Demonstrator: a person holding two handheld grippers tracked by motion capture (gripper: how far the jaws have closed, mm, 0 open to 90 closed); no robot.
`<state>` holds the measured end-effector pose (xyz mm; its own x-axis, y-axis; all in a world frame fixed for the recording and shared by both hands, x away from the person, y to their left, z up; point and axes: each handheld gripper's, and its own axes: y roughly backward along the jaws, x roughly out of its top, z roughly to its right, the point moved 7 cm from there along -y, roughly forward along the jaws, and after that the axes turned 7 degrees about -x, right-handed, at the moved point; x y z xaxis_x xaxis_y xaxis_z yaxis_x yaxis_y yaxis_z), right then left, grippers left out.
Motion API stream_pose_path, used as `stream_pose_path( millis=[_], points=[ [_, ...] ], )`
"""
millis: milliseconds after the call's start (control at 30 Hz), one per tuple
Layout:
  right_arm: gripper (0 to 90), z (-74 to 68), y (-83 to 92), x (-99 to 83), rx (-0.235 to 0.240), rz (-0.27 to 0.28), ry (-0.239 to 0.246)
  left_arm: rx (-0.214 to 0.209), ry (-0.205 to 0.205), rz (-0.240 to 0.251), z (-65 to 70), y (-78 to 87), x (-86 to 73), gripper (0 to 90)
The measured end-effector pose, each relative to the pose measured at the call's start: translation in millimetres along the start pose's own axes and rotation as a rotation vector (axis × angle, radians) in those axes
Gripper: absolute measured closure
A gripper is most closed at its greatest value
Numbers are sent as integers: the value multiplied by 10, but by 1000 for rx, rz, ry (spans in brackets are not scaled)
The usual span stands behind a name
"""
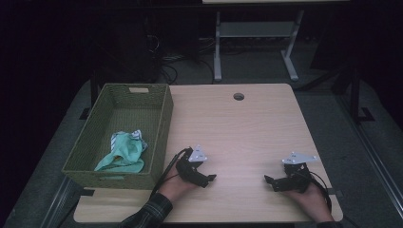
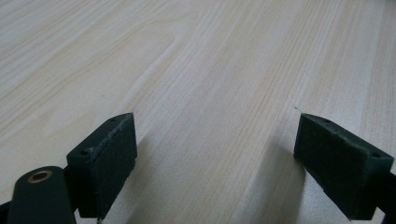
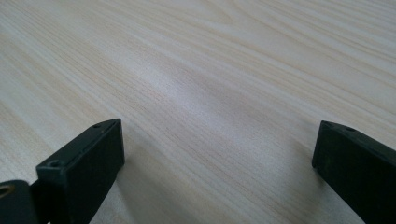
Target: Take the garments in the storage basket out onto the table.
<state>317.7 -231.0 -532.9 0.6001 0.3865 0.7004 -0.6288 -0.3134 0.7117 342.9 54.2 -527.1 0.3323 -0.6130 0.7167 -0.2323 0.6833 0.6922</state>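
Observation:
My left gripper rests low over the wooden table near its front, just right of a green woven basket. Its jaws stand wide open in the left gripper view, with bare wood between them. My right gripper lies near the table's front right, pointing left toward the other one. Its jaws are also spread wide over bare wood, holding nothing. A teal cloth with a striped edge lies crumpled inside the basket at its near end.
The basket takes up the table's left side. A round cable hole sits near the far edge. Beyond the table stand the white legs of another desk and cables on the dark floor.

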Motion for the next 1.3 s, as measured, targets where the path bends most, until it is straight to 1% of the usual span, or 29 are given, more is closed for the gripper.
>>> stream_pose_path(
  millis=[200, 300, 400, 433, 467, 633, 700, 767, 833, 867, 933, 967, 1067, 1167, 1233, 1300],
  points=[
    [18, 0, 0, 0, 0, 0, 0, -8, -4, -17, -2, 4, 6, 125],
    [19, 1, 0, 0, 0, 0, 0, -12, -9, -34, -15, 12, 9, 125],
    [18, 0, 0, 0, 0, 1, 0, -8, 0, -48, -32, 21, 10, 127],
    [19, 1, 0, 0, 1, 1, 0, 2, 5, -64, -57, 39, 5, 128],
    [19, 2, 0, 0, 1, 1, 0, 5, 15, -61, -64, 41, 6, 129],
    [19, 1, 0, 0, 1, 1, 0, 11, 20, -81, -97, 77, 1, 131],
    [18, 1, 0, 0, 1, 1, -1, 7, 31, -79, -99, 94, 1, 132],
    [19, 1, 0, 0, 1, 1, -1, 8, 31, -74, -101, 106, 11, 132],
    [19, 1, 0, 0, 1, 1, 0, 6, 25, -85, -99, 114, 20, 132],
    [19, 1, 0, 0, 0, 1, 0, 11, 19, -85, -104, 118, 25, 132],
    [19, 1, 0, 0, 1, 1, -1, 12, 20, -84, -106, 124, 28, 132],
    [18, 1, 0, 1, 1, 1, -1, 8, 32, -80, -102, 124, 26, 132],
    [19, 1, 0, 1, 1, 1, -1, -4, 39, -91, -99, 115, 18, 132],
    [19, 1, 0, 0, 1, 1, -1, -2, 42, -96, -93, 119, 27, 132],
    [19, 1, 0, 1, 1, 1, -1, -1, 44, -93, -89, 124, 33, 132],
    [18, 0, -1, 1, 1, 1, -1, -11, 55, -91, -70, 151, 41, 133]
  ],
)
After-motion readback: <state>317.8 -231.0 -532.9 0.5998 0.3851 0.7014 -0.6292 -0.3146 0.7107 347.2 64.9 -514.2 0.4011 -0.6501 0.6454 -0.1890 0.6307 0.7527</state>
